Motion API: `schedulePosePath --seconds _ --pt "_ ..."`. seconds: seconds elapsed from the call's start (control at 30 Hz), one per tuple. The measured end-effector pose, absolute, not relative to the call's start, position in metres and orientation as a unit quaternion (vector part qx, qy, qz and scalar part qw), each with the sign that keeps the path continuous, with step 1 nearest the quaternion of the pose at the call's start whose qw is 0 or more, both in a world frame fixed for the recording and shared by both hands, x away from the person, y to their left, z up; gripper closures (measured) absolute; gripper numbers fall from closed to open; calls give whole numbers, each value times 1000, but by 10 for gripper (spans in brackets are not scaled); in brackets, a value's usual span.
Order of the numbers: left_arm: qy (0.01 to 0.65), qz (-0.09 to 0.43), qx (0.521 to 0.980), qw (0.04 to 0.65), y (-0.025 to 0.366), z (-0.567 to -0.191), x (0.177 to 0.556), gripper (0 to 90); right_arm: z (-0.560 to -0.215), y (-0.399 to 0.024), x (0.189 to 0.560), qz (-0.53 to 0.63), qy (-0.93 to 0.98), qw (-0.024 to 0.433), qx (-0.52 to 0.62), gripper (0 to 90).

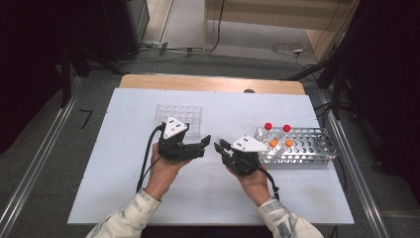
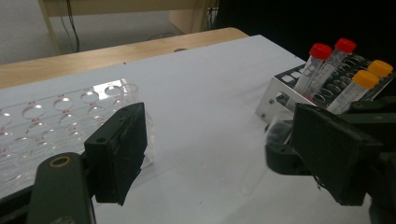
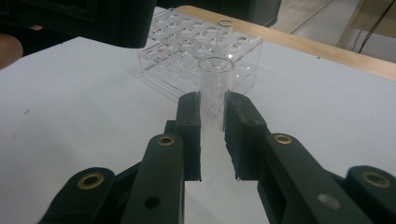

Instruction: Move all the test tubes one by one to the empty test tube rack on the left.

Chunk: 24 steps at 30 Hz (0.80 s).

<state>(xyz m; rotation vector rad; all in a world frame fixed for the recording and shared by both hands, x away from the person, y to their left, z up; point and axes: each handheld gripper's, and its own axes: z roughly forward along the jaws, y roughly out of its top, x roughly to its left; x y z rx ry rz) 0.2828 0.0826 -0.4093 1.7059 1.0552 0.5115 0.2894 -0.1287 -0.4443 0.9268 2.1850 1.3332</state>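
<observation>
Black tongs [image 1: 214, 143] with brass rivets, white three-cornered plates, black cables; pale patterned sleeves [image 1: 141, 208].

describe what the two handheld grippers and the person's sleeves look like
Both the left gripper and the right gripper are black, two-jawed, with flat rectangular pads and brass-coloured pivot rivets. Each carries a grey three-cornered plate with dark dots on top and trails a black cable. The person wears pale, lightly patterned long sleeves.

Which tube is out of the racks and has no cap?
The clear glass tube clamped upright between the right gripper's fingers. The four in the metal rack carry red or orange caps.
</observation>
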Motion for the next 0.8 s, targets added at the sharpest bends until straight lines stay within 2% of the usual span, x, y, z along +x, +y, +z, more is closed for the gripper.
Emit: schedulePosePath --seconds 0.3,0.57,0.8 --pt "426 208 710 521 80 -409 281 357 -445 -104 289 486 787 207 318 736" --pt "421 197 718 519 81 -414 284 559 -445 -94 289 490 785 209 315 737" --pt "421 190 725 511 80 -417 287 633 -445 -95 291 492 782 211 319 736"
